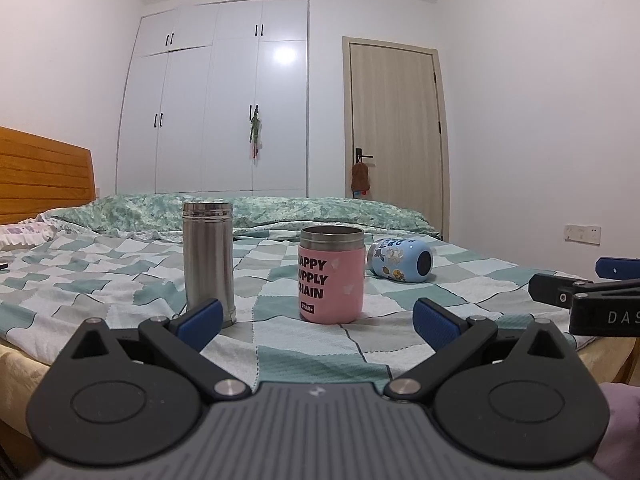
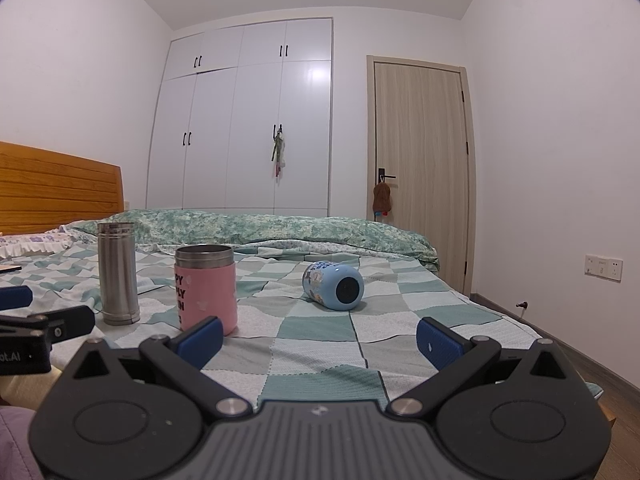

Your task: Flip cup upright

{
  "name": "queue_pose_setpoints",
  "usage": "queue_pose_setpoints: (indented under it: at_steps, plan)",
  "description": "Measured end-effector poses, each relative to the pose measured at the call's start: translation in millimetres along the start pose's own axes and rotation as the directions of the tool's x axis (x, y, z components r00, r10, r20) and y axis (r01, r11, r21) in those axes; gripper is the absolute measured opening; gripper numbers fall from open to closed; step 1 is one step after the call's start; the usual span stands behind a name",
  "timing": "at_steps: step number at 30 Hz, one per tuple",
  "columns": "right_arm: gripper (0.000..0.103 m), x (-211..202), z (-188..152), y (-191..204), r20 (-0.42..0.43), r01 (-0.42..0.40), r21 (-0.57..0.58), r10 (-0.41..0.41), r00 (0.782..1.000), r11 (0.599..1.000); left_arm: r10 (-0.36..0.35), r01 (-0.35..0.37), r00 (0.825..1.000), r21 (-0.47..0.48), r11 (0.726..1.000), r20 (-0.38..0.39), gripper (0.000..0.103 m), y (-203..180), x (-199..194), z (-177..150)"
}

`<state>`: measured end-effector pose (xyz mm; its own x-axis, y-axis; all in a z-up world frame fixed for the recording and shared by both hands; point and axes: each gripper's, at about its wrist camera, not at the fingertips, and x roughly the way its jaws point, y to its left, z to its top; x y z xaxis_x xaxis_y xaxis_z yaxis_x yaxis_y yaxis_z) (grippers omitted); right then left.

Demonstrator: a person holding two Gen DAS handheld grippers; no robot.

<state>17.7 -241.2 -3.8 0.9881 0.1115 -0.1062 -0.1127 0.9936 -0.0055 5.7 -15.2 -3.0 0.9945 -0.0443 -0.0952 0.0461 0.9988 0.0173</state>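
So the blue cup (image 2: pixel 333 286) is lying on its side on the checkered bedspread (image 2: pixel 320 332), far right of the upright pink cup (image 2: pixel 207 288) and steel flask (image 2: pixel 117 273), dark end facing us. Both the left gripper (image 1: pixel 318 320) and right gripper (image 2: pixel 320 338) are spread wide, holding nothing, hanging back at the near edge, probably lining up. Can't tell whether that dark end is mouth or base.

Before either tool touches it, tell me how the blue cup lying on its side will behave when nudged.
The blue cup lies on its round side on the checked bedsheet, so it will probably roll if pushed across its body. The soft bedding may damp that roll somewhat. Its glossy surface looks smooth, so a loose grip could slip. Both tools, left and right, are open.
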Motion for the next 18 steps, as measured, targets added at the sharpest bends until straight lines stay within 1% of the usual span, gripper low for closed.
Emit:
queue_pose_setpoints:
  at_steps: [11,18]
  plan:
    - [0.103,0.0,0.6,1.0,0.001,-0.001,0.0,0.001,1.0,1.0,0.014,-0.014,1.0,-0.007,1.0,-0.001,0.103,-0.1,-2.0,0.3]
    - [0.103,-0.1,0.4,0.9,0.001,-0.001,0.0,0.001,1.0,1.0,0.006,-0.006,1.0,-0.011,1.0,0.004,0.103,0.5,-2.9,0.1]
